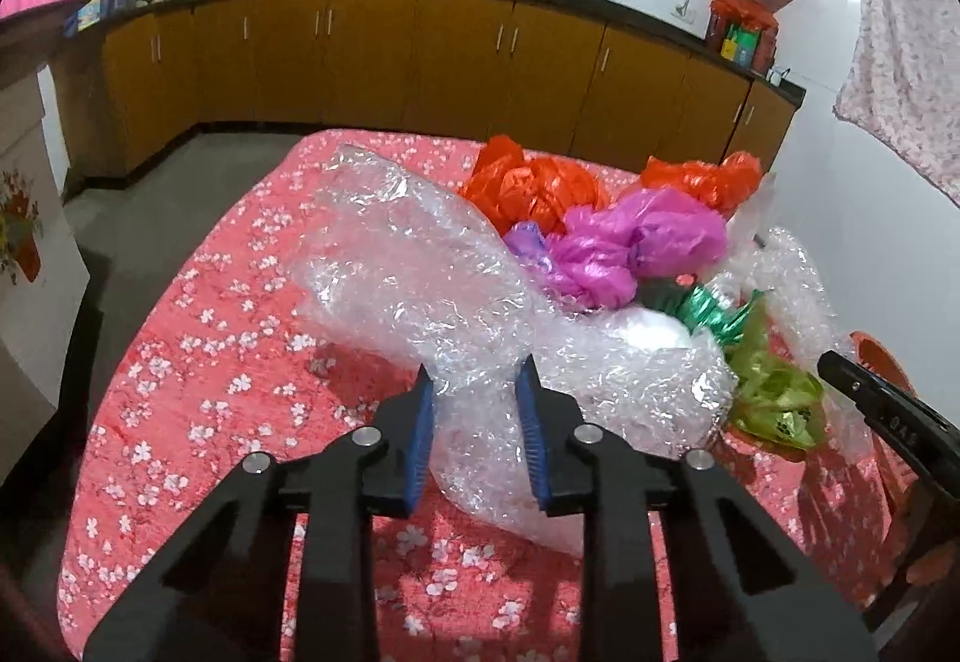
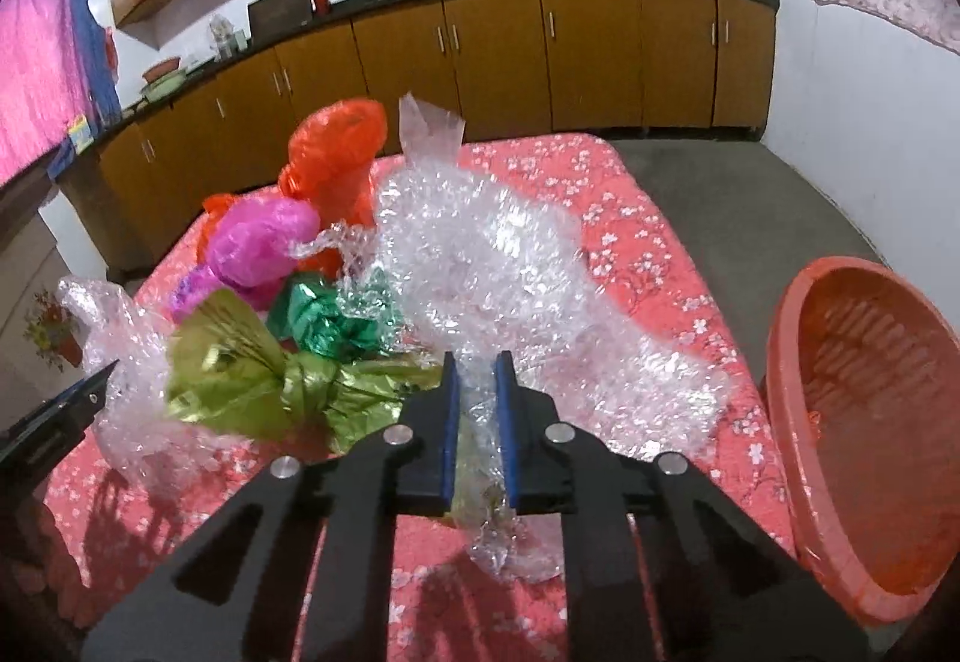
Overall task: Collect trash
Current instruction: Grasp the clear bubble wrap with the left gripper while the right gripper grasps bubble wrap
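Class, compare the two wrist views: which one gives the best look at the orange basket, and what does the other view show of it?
The right wrist view. There the orange basket shows its rim and slatted inside, standing at the edge of the flowered table cover. In the left wrist view only a sliver of it shows, behind the right gripper's black body.

Left claw (image 1: 477, 383) around bubble wrap (image 1: 420, 290) on floral tablecloth (image 1: 198, 362)

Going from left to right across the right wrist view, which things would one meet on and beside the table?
Left gripper → olive-green foil wrapper → green foil wrapper → right gripper gripping clear bubble wrap → orange basket.
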### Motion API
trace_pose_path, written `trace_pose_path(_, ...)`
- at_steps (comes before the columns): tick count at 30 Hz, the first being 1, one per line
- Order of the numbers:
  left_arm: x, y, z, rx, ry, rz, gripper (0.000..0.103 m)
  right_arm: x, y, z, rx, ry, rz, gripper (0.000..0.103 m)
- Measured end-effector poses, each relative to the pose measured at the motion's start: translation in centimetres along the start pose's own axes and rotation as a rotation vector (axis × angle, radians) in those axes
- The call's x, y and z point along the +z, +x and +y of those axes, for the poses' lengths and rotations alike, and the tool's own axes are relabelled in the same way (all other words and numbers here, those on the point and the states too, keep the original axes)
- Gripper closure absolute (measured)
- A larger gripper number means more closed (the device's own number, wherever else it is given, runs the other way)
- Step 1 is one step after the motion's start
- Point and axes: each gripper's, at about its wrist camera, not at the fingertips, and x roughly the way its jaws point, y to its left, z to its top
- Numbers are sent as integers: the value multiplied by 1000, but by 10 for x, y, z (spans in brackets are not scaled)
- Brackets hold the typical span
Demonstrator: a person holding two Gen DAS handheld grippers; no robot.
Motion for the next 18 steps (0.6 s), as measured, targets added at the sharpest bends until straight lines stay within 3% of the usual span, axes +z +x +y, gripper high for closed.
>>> trace_pose_path(18,21,-54,-10,-49,14,-130,80,8,-73,-20,10,30,-138,91)
